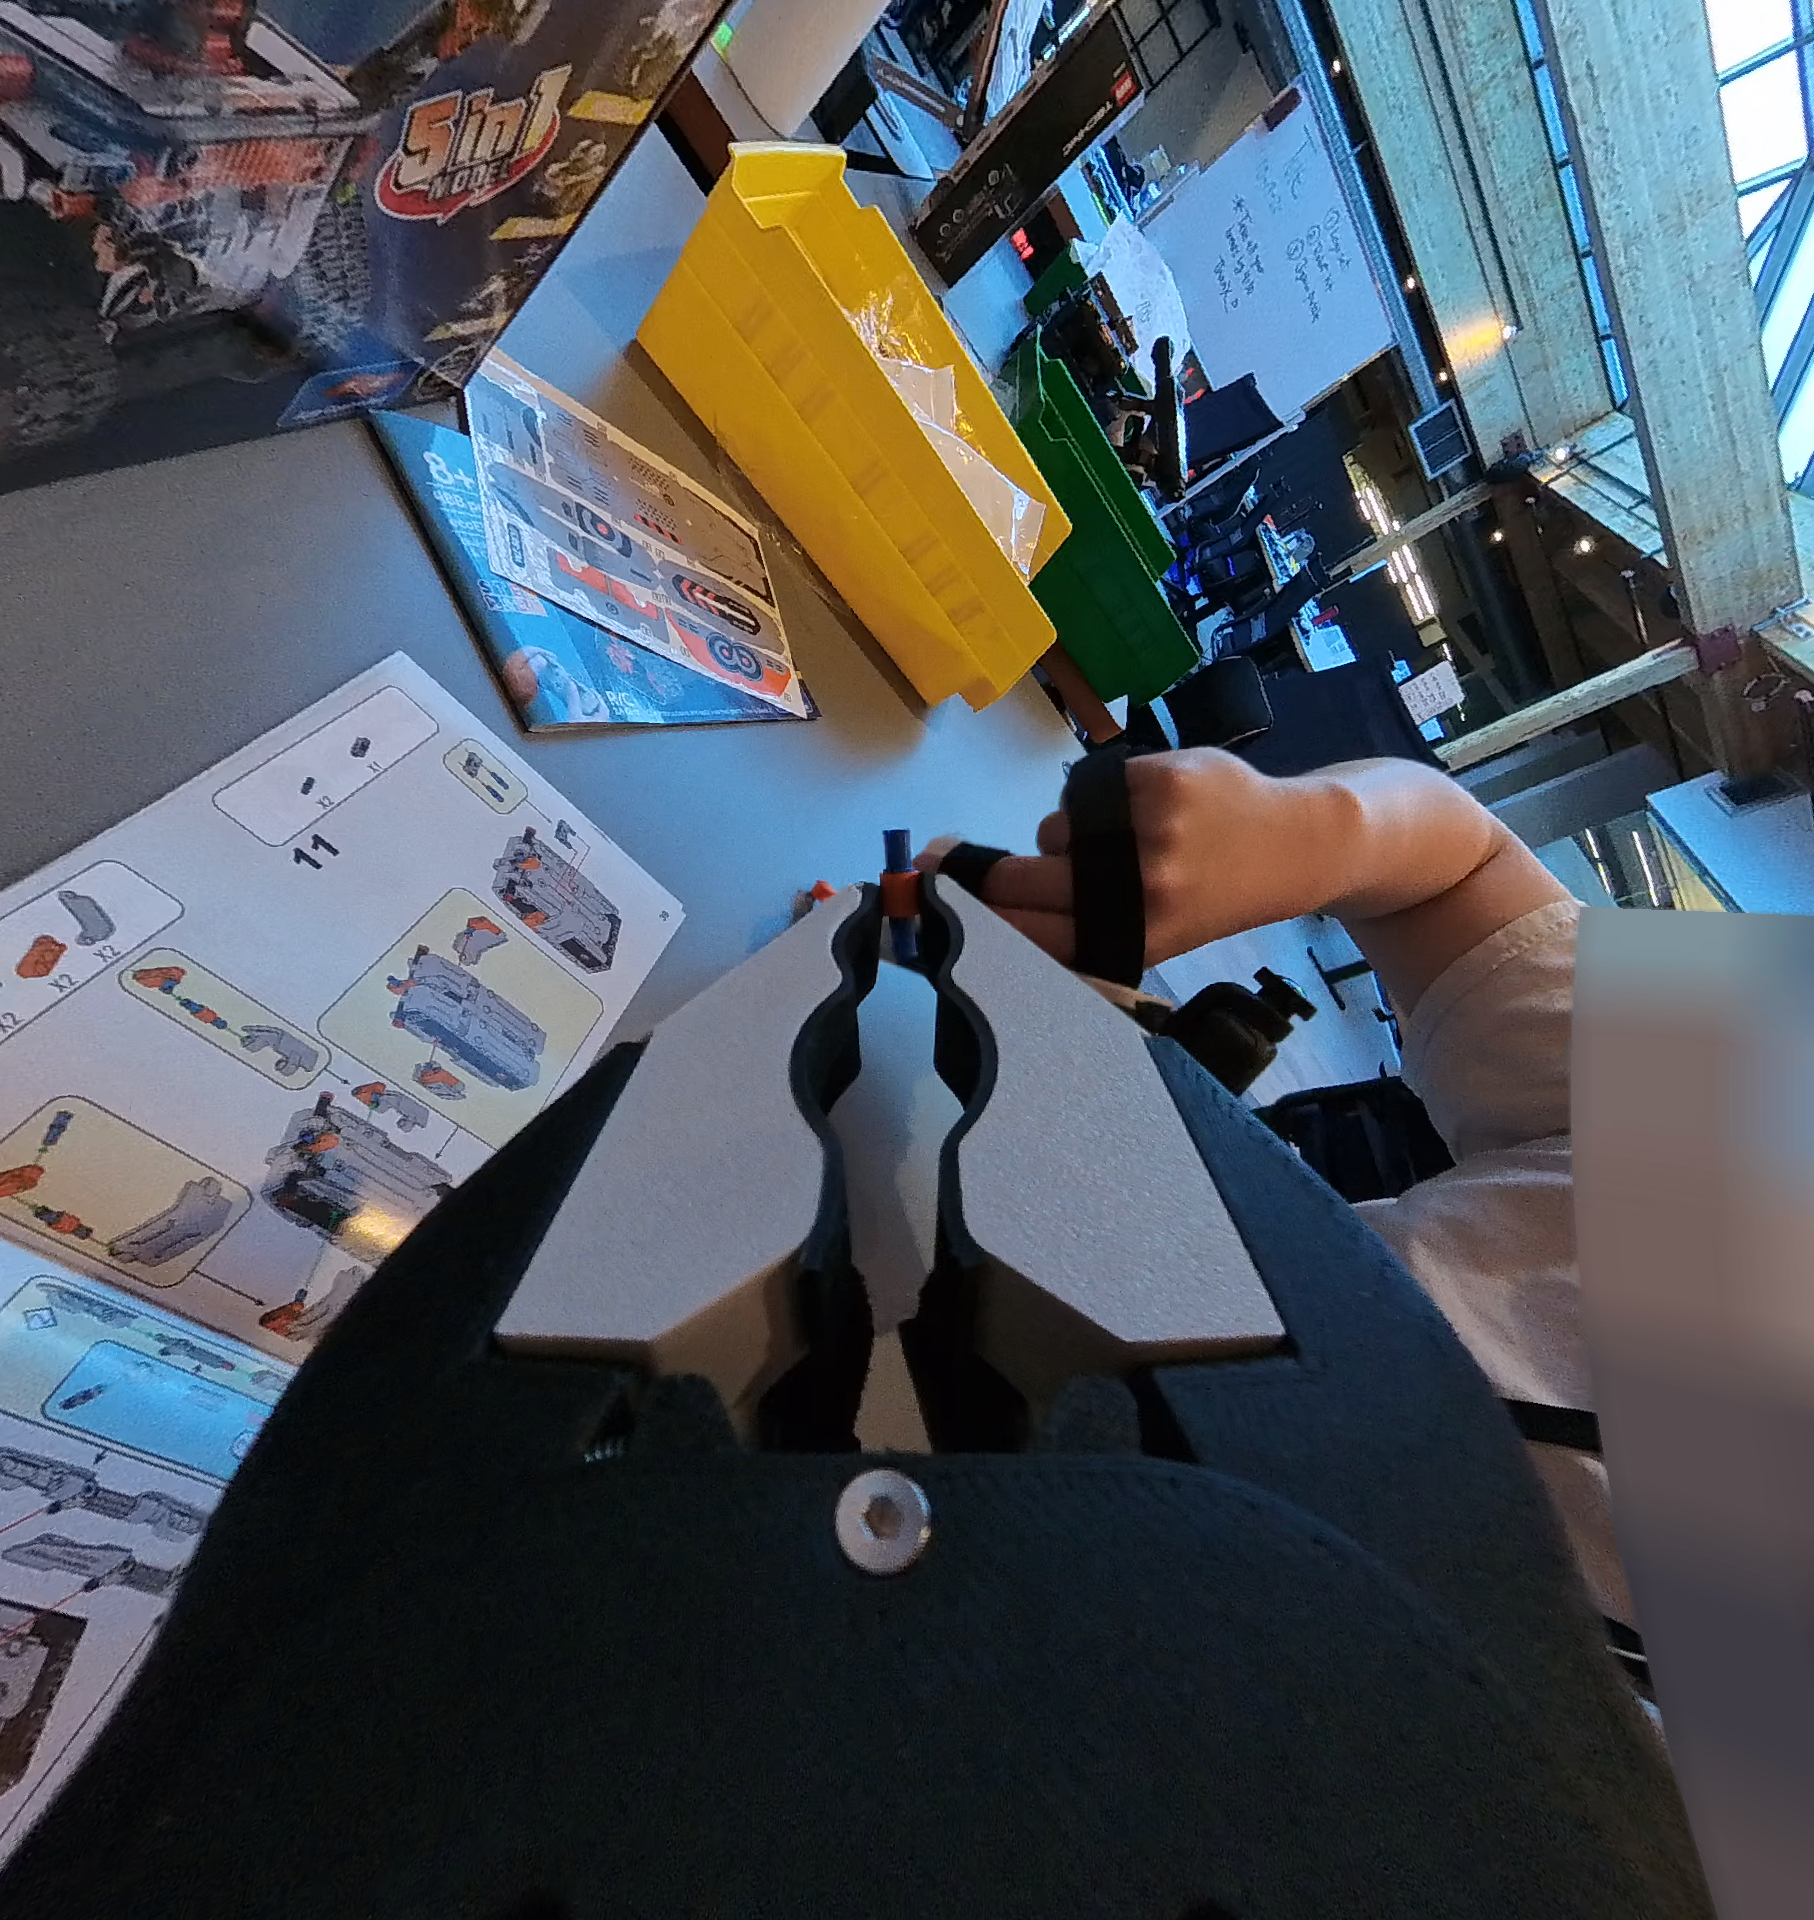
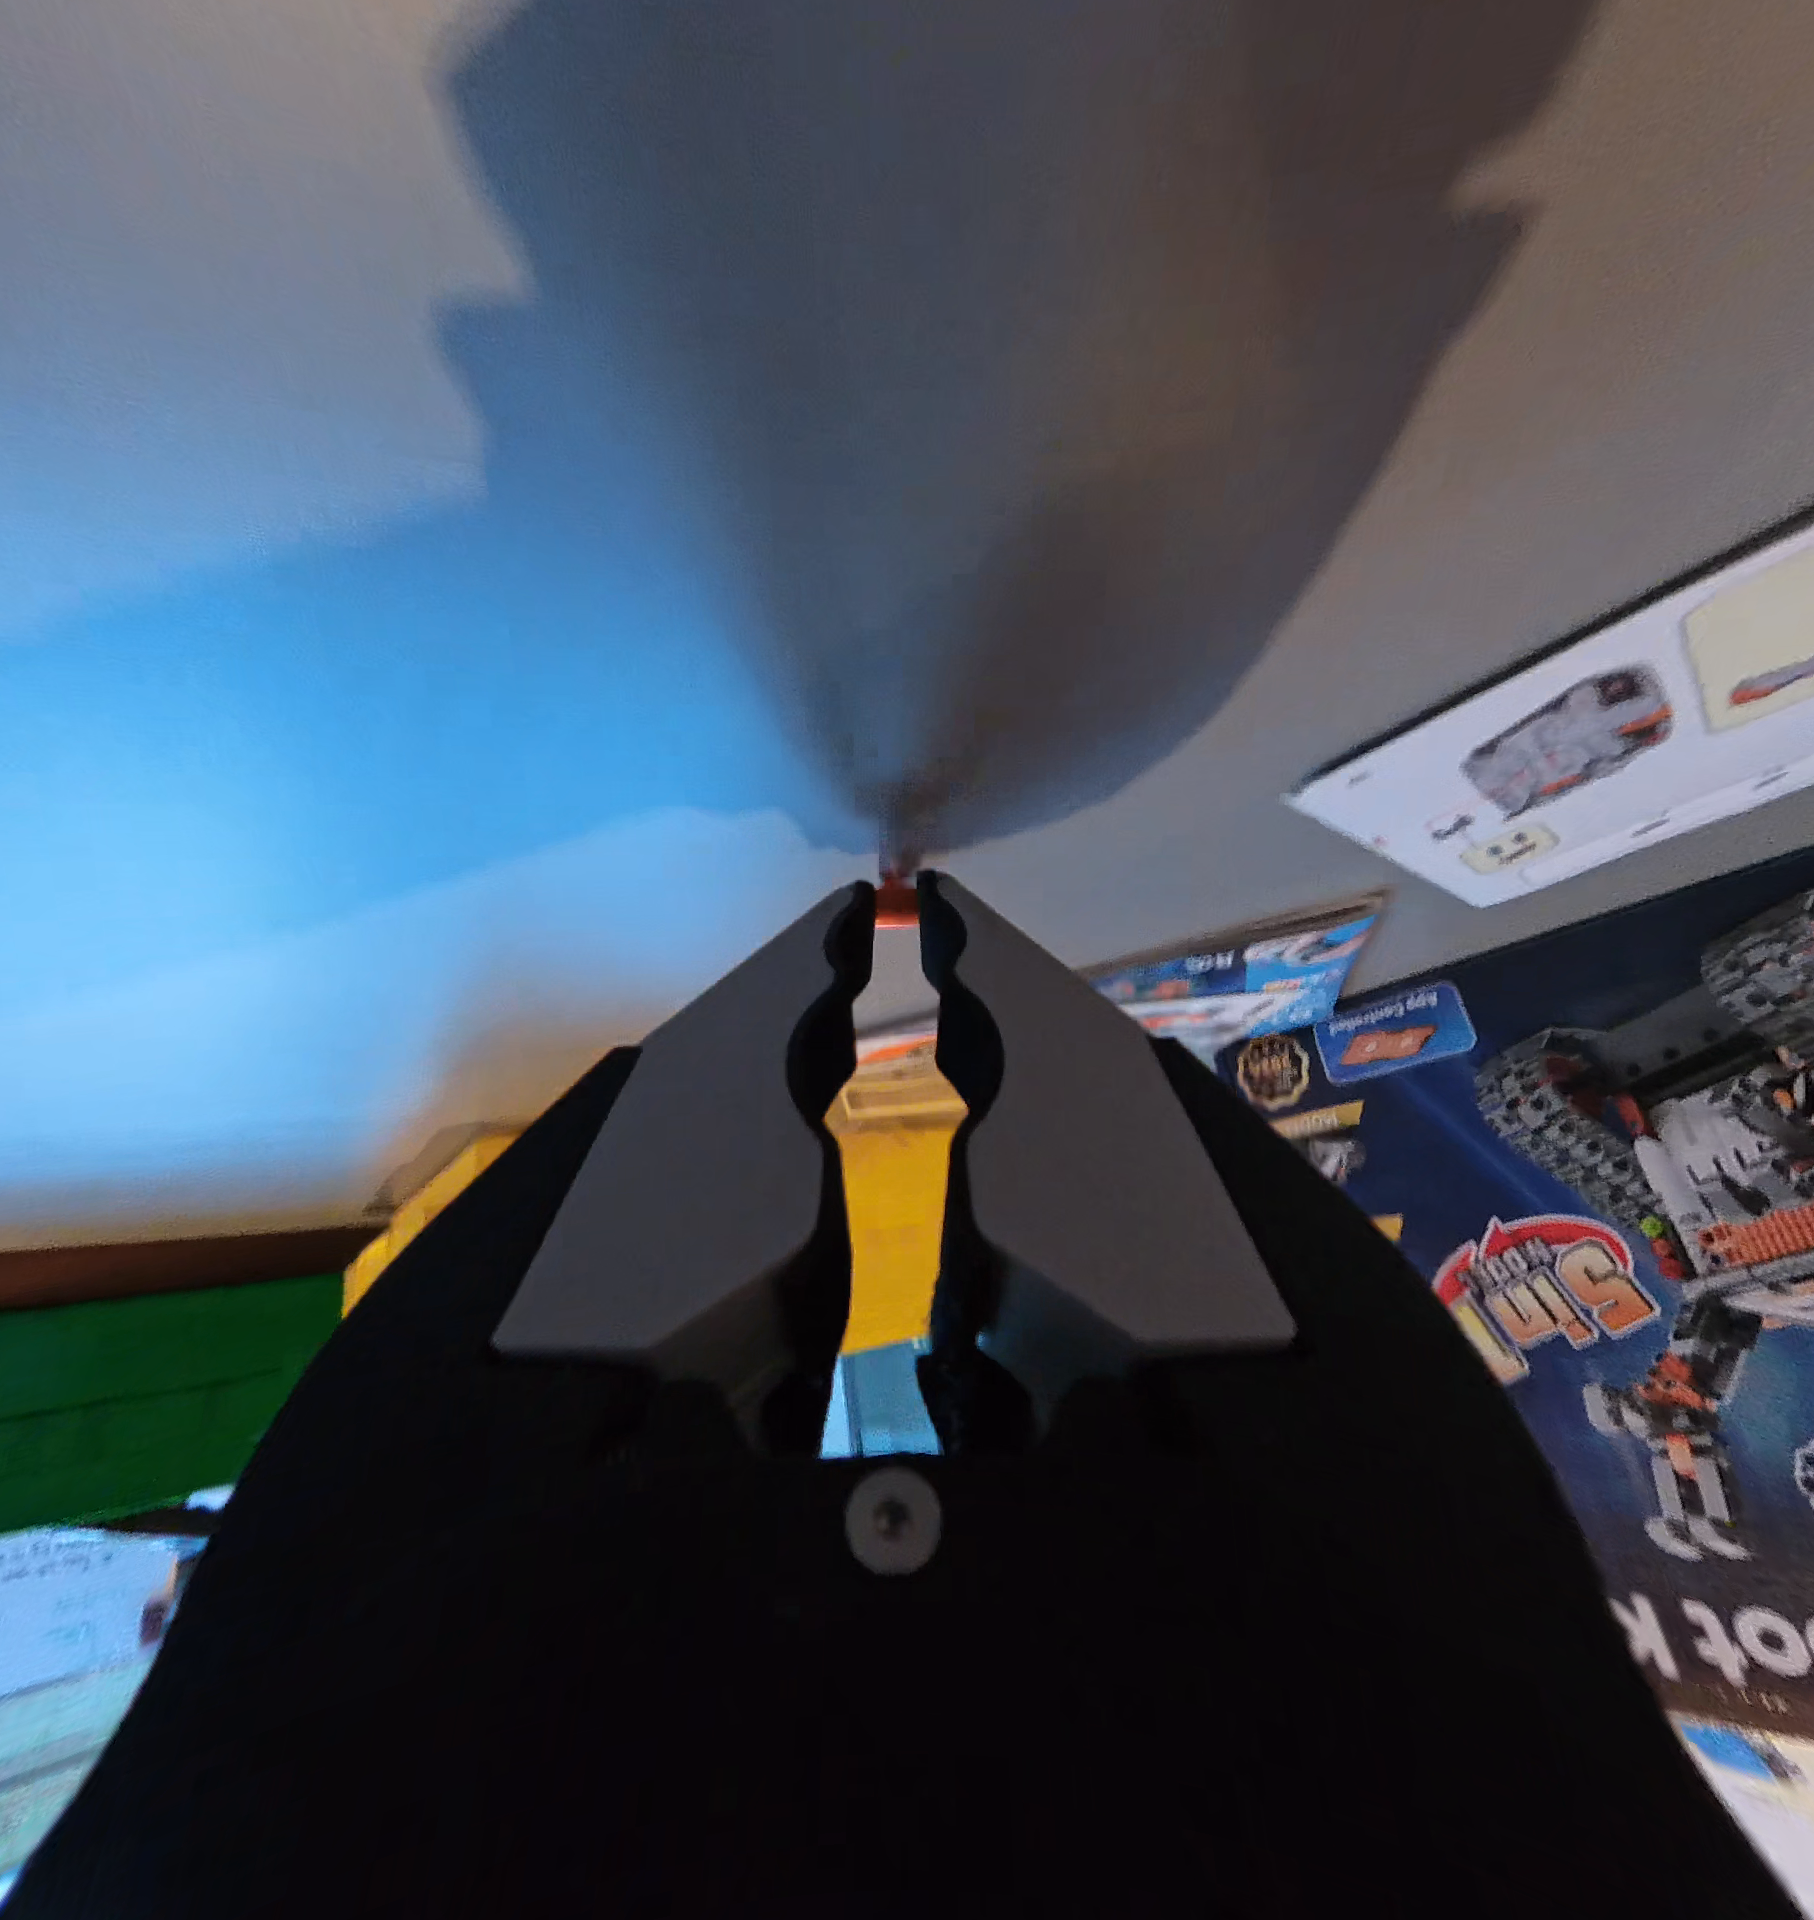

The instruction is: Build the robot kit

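Near the yellow bin (image 1: 841, 416), both tools pinch small pieces: left tool (image 1: 898, 902) an orange-and-blue pin (image 1: 897, 891), right tool (image 2: 895, 896) an orange piece (image 2: 895, 902); bare surface (image 1: 207, 582) lies beside.

Open instruction booklet (image 1: 259, 997) flat on grey bench (image 1: 155, 582). Kit box (image 1: 259, 187) along far edge, sticker sheet (image 1: 622, 540) on blue manual (image 1: 570, 675) beside it. Yellow bin (image 1: 841, 416) then green bin (image 1: 1100, 540) toward bench corner.
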